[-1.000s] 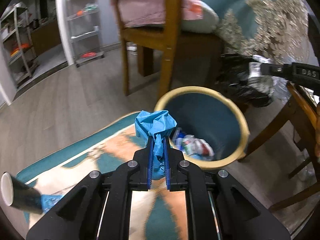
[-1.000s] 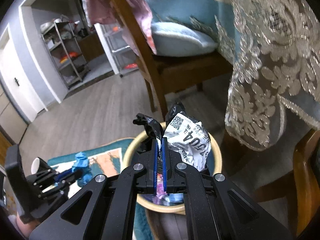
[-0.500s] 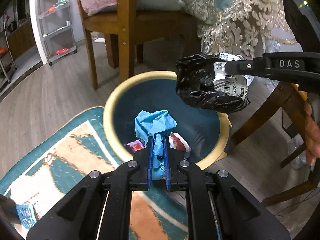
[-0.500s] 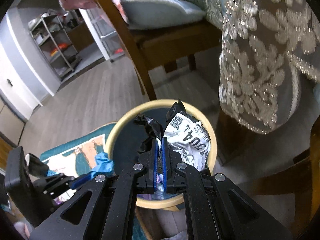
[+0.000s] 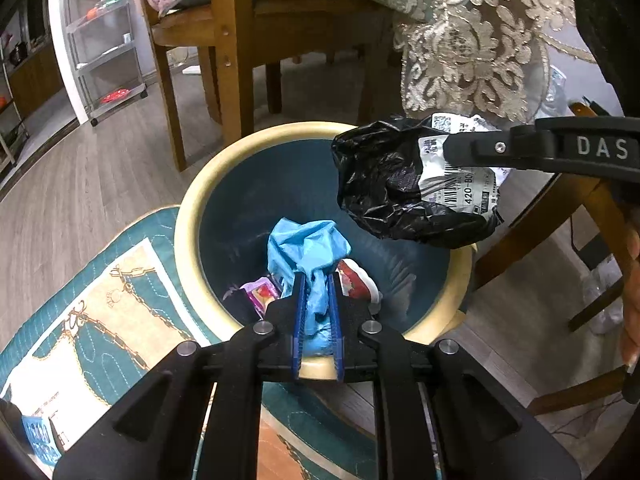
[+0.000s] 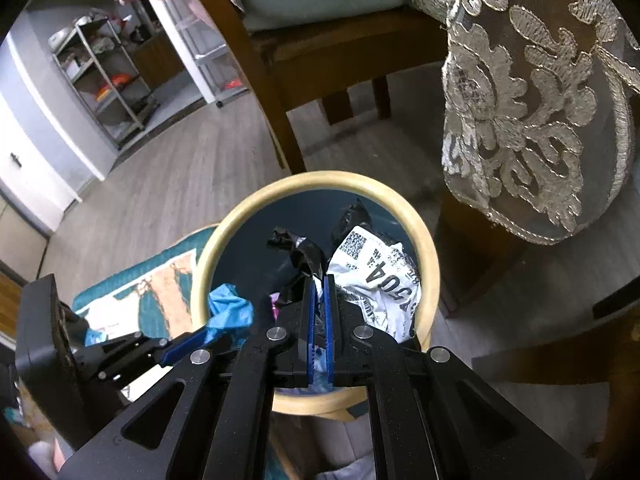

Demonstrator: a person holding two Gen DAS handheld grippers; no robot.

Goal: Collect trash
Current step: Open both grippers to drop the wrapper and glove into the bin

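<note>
A round bin with a cream rim (image 5: 188, 216) and dark teal inside stands on the floor; it also shows in the right wrist view (image 6: 428, 256). Colourful wrappers (image 5: 260, 292) lie at its bottom. My left gripper (image 5: 317, 280) is shut on a crumpled blue plastic wad (image 5: 308, 248) and holds it over the bin's near edge. My right gripper (image 6: 318, 280) is shut on a black bag with a white shipping label (image 6: 376, 268), held over the bin mouth; the bag also shows in the left wrist view (image 5: 404, 188).
A wooden chair (image 5: 228, 52) stands just behind the bin. A lace tablecloth (image 5: 472, 40) hangs at the right over another chair's legs (image 5: 560, 216). A teal patterned rug (image 5: 100, 320) lies under the bin's left side. Metal shelves (image 6: 104, 80) stand far left.
Both grippers have moved closer over the bin with their loads. The bin now fills the middle of both views. Neither has let go.
</note>
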